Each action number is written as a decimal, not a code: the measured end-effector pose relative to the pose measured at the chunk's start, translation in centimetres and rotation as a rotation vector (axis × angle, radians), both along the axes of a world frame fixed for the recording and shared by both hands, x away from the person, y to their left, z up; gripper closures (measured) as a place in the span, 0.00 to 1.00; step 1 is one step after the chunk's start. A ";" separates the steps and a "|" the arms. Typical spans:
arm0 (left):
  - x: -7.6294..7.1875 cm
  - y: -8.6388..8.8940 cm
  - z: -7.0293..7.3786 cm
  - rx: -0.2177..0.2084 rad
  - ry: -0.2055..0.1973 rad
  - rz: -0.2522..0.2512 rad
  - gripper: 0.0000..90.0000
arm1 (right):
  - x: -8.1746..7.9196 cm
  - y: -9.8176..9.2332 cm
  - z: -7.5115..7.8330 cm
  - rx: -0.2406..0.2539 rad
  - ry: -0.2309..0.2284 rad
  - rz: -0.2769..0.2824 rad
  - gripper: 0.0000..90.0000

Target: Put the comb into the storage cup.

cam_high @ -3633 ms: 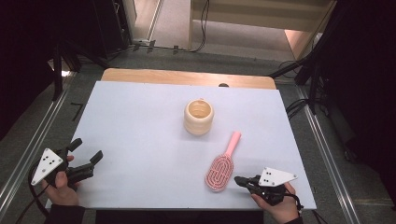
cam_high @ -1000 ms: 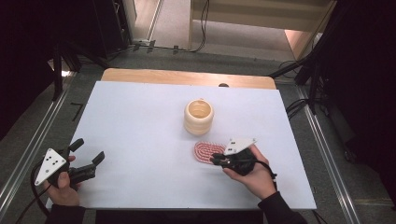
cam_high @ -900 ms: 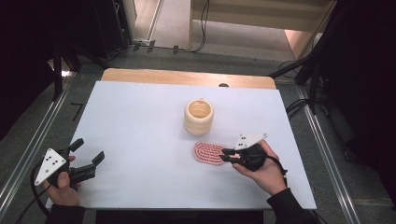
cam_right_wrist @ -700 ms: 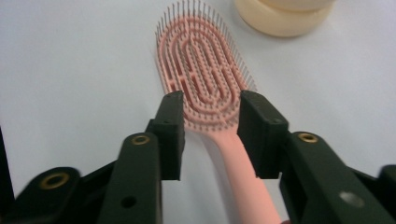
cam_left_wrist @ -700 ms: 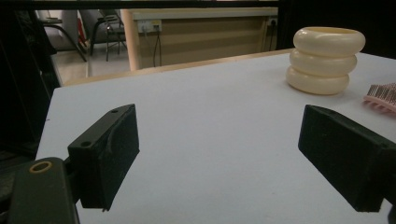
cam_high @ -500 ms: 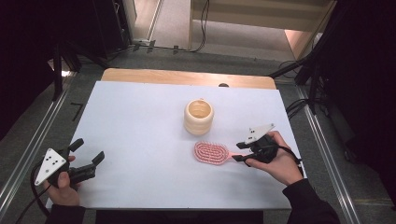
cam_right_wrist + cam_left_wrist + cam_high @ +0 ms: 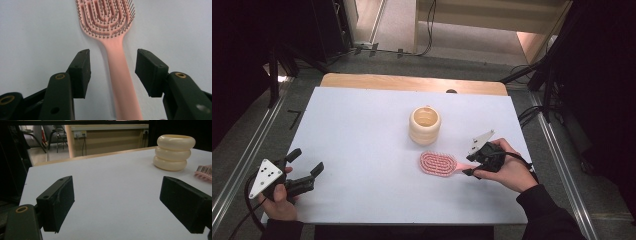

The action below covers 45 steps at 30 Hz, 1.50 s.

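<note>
The pink plastic hairbrush with an oval head and a long thin handle lies flat on the white bench, bristles up. It is near the right side, just in front of the cream cup made of three stacked rings, but not touching it.

The brush looks light and stiff. Its smooth handle could be a bit slippery, and the many thin bristles look bendy, so the head is a poor place to squeeze. The handle is the best place to take hold, about halfway along.

The right tool is spread, with one jaw on each side of the handle and a gap on both sides. It is not pinching the brush.

The left tool rests far off at the near left corner, also spread wide and holding nothing.
</note>
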<state>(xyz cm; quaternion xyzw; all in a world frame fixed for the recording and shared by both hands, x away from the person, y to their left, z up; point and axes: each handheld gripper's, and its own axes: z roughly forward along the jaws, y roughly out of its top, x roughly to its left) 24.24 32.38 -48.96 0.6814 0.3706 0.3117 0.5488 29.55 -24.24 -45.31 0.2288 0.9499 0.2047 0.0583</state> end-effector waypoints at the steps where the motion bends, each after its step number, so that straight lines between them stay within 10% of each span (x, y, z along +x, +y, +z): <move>1: 0.0 0.0 0.0 0.000 0.000 0.000 0.15 | 0.1 0.2 -0.2 -0.007 0.008 0.001 0.49; 45: 0.0 0.1 0.0 0.000 -0.004 0.001 0.15 | 2.2 2.9 -3.0 -0.174 0.087 0.019 0.67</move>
